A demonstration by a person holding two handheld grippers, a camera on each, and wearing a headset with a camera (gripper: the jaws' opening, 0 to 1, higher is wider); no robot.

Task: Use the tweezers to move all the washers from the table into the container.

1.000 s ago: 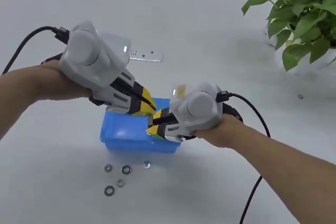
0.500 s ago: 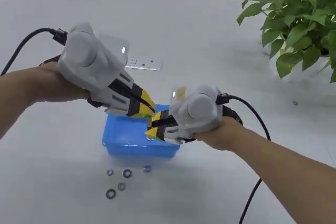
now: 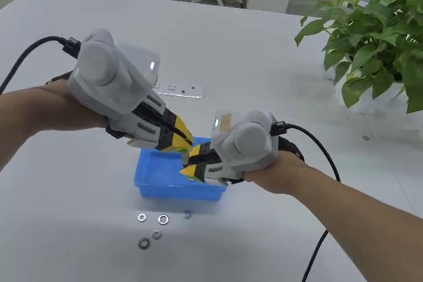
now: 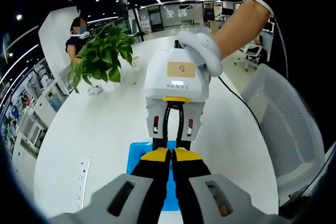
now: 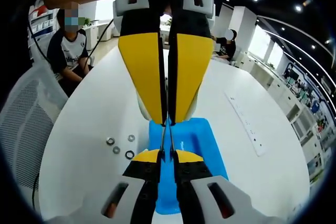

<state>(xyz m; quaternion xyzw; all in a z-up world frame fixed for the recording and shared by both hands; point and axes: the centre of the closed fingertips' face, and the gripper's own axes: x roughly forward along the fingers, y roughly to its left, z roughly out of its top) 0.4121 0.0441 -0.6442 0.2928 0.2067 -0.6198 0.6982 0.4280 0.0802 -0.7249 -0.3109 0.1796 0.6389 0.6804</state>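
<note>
**2 grippers met tip to tip over the blue container, tweezers between them**

From the head view, the left gripper (image 3: 184,143) reached in from the left and the right gripper (image 3: 189,167) from the right. Their yellow-tipped jaws pointed at each other and almost touched, just above the blue container (image 3: 149,171) on the white table (image 3: 264,57).

In the right gripper view, the tweezers (image 5: 167,132) showed as a thin metal sliver running from the left gripper's tips down into the right gripper's own tips. The right gripper's jaws were pressed together on the tweezers. The left gripper's jaws were also drawn together, with the other end of the sliver pinched between them.

5 washers (image 3: 162,218) lay loose on the table in a small cluster, just in front of the container's near wall and outside it. What lay inside the container could not be made out.

Farther back on the table sat a white power strip (image 3: 178,88), and a leafy potted plant (image 3: 377,44) stood at the right. A black cable trailed from each gripper.
</note>
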